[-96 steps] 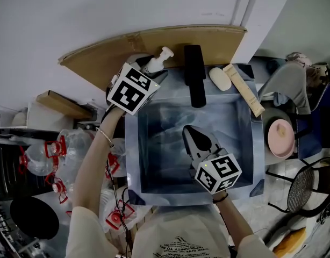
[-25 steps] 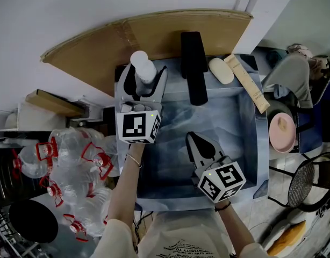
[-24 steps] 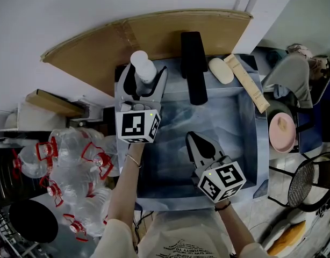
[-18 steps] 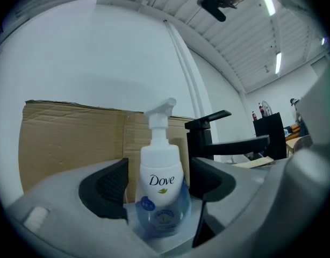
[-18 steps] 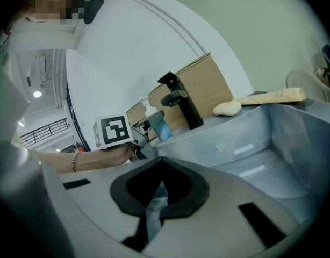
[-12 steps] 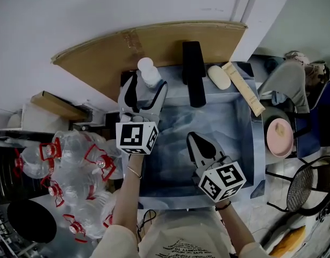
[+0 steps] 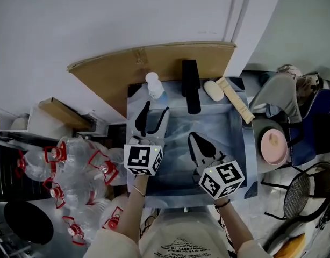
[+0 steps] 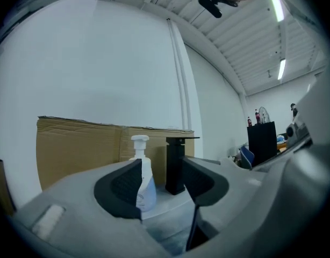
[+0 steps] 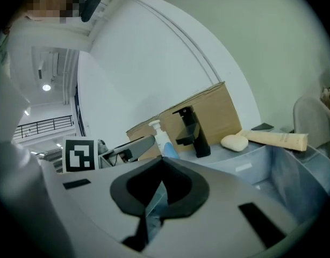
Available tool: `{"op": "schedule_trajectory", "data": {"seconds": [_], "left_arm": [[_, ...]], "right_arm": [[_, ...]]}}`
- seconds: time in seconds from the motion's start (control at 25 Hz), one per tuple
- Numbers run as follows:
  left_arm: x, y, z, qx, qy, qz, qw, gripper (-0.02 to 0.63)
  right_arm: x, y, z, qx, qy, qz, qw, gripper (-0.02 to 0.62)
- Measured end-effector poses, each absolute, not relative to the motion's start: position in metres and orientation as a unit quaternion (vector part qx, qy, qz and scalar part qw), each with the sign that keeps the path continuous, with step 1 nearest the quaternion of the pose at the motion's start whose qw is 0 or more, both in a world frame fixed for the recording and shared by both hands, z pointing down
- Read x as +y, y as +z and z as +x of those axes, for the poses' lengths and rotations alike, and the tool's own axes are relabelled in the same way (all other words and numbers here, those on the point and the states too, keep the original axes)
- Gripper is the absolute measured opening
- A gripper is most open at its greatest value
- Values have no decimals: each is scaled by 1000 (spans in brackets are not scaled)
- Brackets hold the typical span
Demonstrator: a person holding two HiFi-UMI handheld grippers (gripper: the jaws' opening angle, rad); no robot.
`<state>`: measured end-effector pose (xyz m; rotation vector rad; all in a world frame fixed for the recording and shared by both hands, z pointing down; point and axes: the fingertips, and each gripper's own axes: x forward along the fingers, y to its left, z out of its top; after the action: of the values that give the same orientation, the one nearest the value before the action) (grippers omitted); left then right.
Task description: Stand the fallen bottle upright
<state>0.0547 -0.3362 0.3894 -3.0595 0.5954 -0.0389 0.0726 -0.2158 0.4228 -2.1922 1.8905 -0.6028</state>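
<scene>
A cardboard sheet (image 7: 154,63) is leaned against the wall behind a blue-grey sink (image 7: 237,144). Over the basin the left gripper (image 7: 153,120) is held with its fingers released, closing on nothing; the right gripper (image 7: 194,141) is clenched and empty. Beside the black faucet (image 7: 191,85), the bottle (image 7: 154,86) is stood upright on the sink's back-left corner, just clear of the left fingers.

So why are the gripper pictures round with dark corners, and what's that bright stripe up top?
Left gripper view: a wide-angle lens bends the wall pipe and blackens the corners; the stripe is a ceiling light glaring. Right gripper view: same round frame, its fingers looming big. Head view: soft even light, bowed cardboard.
</scene>
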Motion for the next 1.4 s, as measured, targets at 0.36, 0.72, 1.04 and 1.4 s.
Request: {"op": "schedule_trajectory", "data": {"seconds": [0.36, 0.72, 1.04, 1.4], "left_arm": [[-291, 383, 38, 165, -48, -985, 3, 151], [-266, 376, 10, 174, -64, -983, -1, 67], [-248, 368, -9, 180, -68, -981, 1, 34], [-237, 361, -38, 196, -65, -978, -2, 28]], "right_arm": [[-208, 393, 78, 642, -170, -743, 87, 5], [-195, 369, 78, 658, -131, -739, 65, 5], [-184, 357, 72, 676, -101, -728, 51, 5], [-167, 351, 68, 690, -80, -718, 41, 5]]}}
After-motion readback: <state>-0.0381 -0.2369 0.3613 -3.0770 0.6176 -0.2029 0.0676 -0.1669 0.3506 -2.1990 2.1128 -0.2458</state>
